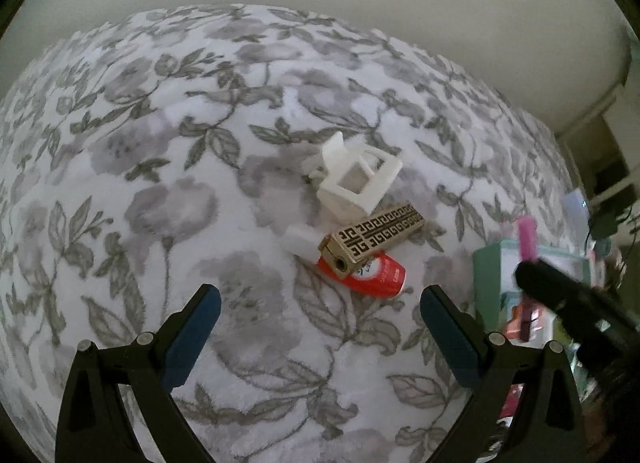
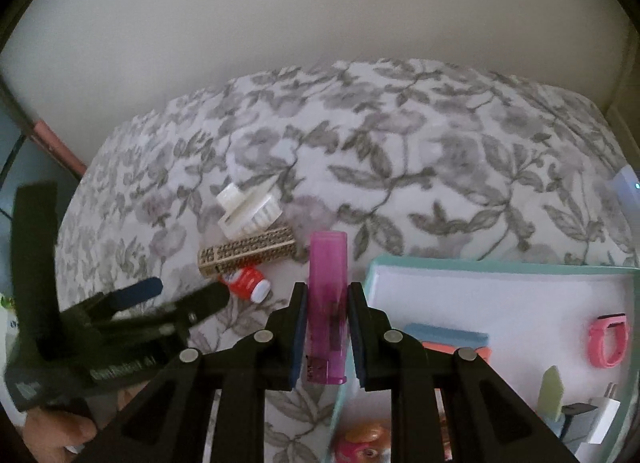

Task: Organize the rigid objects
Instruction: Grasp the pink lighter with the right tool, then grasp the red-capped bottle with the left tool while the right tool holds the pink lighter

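- The right tool [image 2: 327, 305] is gripping a translucent purple plastic lighter [image 2: 327, 303] beside the teal-rimmed box [image 2: 480, 265].
- The left tool [image 1: 320, 305] is hanging wide open, empty, over the gold patterned lighter [image 1: 374, 239] on the floral bed [image 1: 160, 183].

Bedspread [image 1: 160, 191]: white with grey floral/leaf print. Ahead of left tongs [image 1: 320, 303]: white plastic clip [image 1: 356, 179], gold lighter [image 1: 376, 239] with black key pattern, red-white tube [image 1: 372, 275]. Right tongs [image 2: 327, 299] black with blue pads, translucent magenta lighter [image 2: 326, 303] between them. Right of them: teal box [image 2: 500, 267], white inside, pink band [image 2: 608, 339].
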Demonstrator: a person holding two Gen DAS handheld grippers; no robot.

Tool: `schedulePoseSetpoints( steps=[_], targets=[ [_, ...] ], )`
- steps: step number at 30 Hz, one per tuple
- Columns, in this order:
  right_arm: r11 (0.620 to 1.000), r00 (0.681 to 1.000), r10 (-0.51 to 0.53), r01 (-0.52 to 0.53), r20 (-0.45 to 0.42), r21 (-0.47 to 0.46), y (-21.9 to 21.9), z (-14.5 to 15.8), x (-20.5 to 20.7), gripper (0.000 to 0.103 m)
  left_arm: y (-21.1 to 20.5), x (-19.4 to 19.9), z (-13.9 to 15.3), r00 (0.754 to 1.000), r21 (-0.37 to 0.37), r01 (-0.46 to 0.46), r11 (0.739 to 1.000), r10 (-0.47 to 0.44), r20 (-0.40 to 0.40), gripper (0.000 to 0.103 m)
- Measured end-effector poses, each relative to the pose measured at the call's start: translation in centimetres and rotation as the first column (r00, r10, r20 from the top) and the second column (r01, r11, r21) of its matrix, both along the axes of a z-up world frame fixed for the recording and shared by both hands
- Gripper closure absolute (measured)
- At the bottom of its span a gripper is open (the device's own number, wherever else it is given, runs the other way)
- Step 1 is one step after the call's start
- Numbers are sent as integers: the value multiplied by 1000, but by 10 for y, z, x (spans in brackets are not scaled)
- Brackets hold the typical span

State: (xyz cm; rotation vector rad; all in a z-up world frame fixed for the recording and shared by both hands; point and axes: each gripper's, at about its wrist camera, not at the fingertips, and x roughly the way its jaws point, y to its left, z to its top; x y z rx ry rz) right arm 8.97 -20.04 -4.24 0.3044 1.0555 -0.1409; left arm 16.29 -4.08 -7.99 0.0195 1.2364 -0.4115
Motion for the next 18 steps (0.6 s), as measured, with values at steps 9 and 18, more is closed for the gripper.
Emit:
schedulePoseSetpoints(
  steps=[9, 18],
  targets=[
    [999, 1000, -28, 28, 2, 36, -12, 1, -2, 82, -18, -5, -12, 996, 71, 86, 994, -88, 34, 3],
    [998, 999, -31, 32, -15, 45, -14, -6, -2, 82, -30, 2, -21, 993, 86, 76, 993, -83, 80, 3]
  ],
)
